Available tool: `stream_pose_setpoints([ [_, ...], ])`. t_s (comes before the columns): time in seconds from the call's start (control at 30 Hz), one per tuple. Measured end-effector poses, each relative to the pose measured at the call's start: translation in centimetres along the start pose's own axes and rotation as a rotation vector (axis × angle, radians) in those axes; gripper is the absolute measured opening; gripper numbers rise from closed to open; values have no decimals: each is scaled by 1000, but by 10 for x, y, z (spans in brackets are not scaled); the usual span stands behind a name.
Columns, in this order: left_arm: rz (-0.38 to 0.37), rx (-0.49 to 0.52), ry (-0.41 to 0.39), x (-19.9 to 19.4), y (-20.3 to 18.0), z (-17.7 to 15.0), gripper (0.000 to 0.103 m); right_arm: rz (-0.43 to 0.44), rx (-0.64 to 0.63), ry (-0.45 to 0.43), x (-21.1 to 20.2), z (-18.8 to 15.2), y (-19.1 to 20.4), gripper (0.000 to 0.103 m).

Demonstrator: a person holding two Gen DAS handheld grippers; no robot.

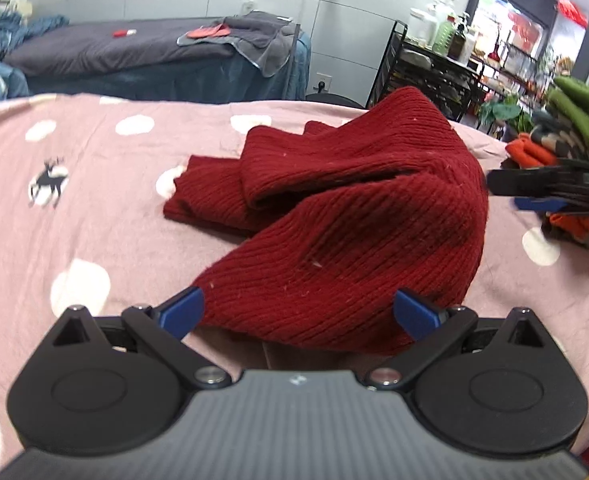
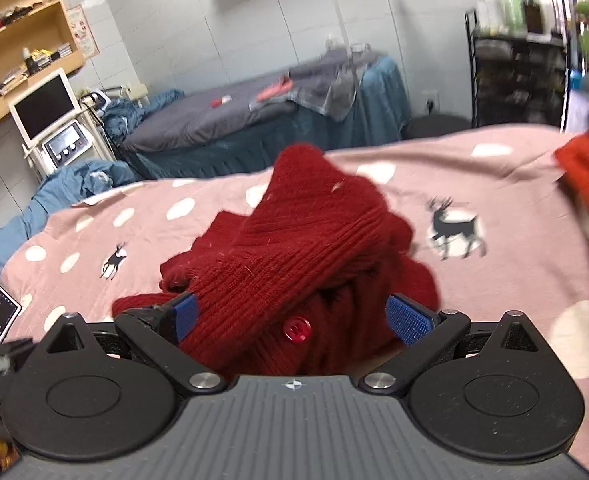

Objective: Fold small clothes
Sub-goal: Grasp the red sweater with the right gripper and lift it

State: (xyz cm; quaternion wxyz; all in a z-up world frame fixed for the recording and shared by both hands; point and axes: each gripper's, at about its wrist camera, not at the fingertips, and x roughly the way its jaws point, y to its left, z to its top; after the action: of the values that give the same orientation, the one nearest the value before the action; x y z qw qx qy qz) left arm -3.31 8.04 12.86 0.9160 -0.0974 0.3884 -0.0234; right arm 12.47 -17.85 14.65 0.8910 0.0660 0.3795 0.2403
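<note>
Left wrist view has the left gripper [image 1: 298, 314] spread wide, holding nothing; the crumpled red knit cardigan [image 1: 346, 216] lies just ahead of and between its blue pads [image 1: 182, 312], on the pink spotted bedspread [image 1: 94, 184]. Further right, the right gripper [image 1: 534, 192] shows at the heap's far side, blurred. From its own camera the right gripper [image 2: 290, 318] is likewise wide open and grips nothing, with bunched knit and a red button [image 2: 297, 329] lying between its pads. I judge the risk lies in the thick overlapping folds: closing here could catch several layers or only loose fuzz, so the garment lifts as a lump or slips free instead of spreading flat. A pile of green and orange clothes [image 1: 574, 124] sits beyond the right gripper.
</note>
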Motion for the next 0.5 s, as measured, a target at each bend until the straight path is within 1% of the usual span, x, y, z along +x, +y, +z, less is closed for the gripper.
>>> stream_pose_setpoints([
  [0.07,-7,-13,16,4,1,-3,103,33,55,19,15,-2,0,103],
  [0.1,-7,-13,23,6,1,-5,103,63,92,15,22,-3,0,103],
  [0.17,-2,-3,36,9,-1,-7,103,105,114,-9,24,-7,3,103],
  [0.23,3,7,40,10,-3,-8,103,122,118,-39,21,-10,4,58],
  [0.27,5,9,40,11,-3,-7,103,132,104,-54,16,-11,4,56],
  [0.33,10,2,32,8,-2,-7,103,131,30,-82,1,-15,7,31],
  [0.37,9,-5,28,7,-2,-6,103,138,-10,-97,-9,-18,8,24],
  [0.4,8,-15,23,5,-1,-6,103,153,-38,-107,-20,-22,7,15],
  [0.43,6,-28,14,2,0,-4,103,188,-57,-113,-32,-26,6,9],
  [0.5,2,-44,-8,-5,2,-1,103,234,-99,-109,-49,-34,5,9],
])
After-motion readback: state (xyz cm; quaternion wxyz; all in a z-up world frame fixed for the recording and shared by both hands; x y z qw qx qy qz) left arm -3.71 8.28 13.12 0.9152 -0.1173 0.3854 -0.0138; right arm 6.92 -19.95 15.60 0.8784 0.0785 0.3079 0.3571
